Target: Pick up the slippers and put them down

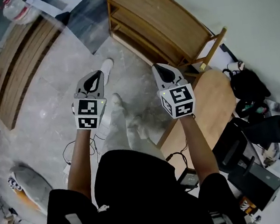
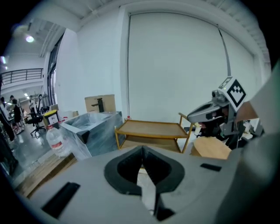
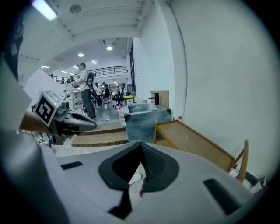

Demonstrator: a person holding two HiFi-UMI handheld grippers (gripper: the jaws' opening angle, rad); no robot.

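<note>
Both grippers are held up side by side above the grey floor, and neither carries anything. My left gripper has its jaws shut, tips touching, with nothing between them. My right gripper looks the same, its tips meeting with nothing between them. Each shows in the other's view: the right gripper and the left gripper. Below them are the person's own legs, with a white-shod foot on the floor. No loose slipper is plain in any view.
A two-tier wooden rack stands by the white wall. A marbled block and wooden steps lie to the left. A round wooden board and black bags sit on the right.
</note>
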